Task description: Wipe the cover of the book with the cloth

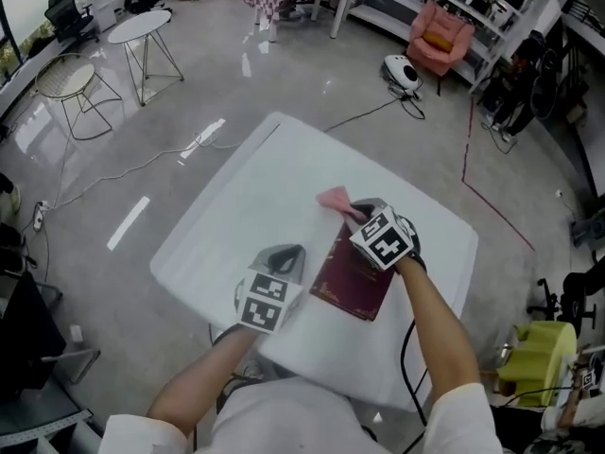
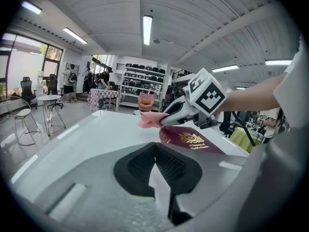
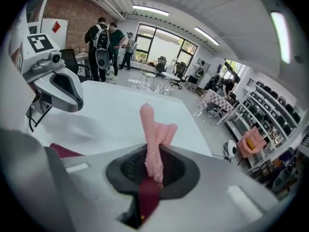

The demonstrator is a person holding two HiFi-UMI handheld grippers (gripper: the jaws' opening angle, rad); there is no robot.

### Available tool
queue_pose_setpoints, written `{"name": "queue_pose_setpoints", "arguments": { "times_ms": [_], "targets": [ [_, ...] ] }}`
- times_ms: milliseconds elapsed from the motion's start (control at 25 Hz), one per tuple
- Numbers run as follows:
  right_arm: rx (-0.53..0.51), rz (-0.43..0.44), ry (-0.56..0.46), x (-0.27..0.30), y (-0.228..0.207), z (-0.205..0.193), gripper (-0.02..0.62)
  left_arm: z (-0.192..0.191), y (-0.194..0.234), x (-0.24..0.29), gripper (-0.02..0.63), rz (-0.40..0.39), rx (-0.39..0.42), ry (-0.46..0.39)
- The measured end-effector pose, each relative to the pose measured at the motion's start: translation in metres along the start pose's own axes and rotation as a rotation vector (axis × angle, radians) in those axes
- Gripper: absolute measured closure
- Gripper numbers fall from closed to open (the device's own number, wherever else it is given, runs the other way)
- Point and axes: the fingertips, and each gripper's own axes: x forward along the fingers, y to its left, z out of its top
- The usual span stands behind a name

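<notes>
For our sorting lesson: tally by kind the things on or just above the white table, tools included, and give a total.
book: 1
cloth: 1
hand-held gripper: 2 (left hand-held gripper, right hand-held gripper)
Total: 4

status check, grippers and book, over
Right hand-held gripper shut on pink cloth, at far edge of maroon book. Left hand-held gripper shut, empty, beside it. Book flat on white table, nothing blocking.
</notes>
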Motion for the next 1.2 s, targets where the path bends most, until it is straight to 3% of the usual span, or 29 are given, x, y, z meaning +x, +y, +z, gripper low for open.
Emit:
{"name": "queue_pose_setpoints", "arguments": {
  "times_ms": [400, 1200],
  "targets": [
    [-0.053, 0.053, 0.05, 0.031, 0.016, 0.0, 0.557, -0.007, 0.02, 0.0, 0.6, 0.029, -0.032, 0.019],
    [-0.064, 0.084, 0.007, -0.001, 0.107, 0.007, 0.557, -0.005, 0.019, -0.036, 0.6, 0.036, -0.019, -0.032]
  ]
}}
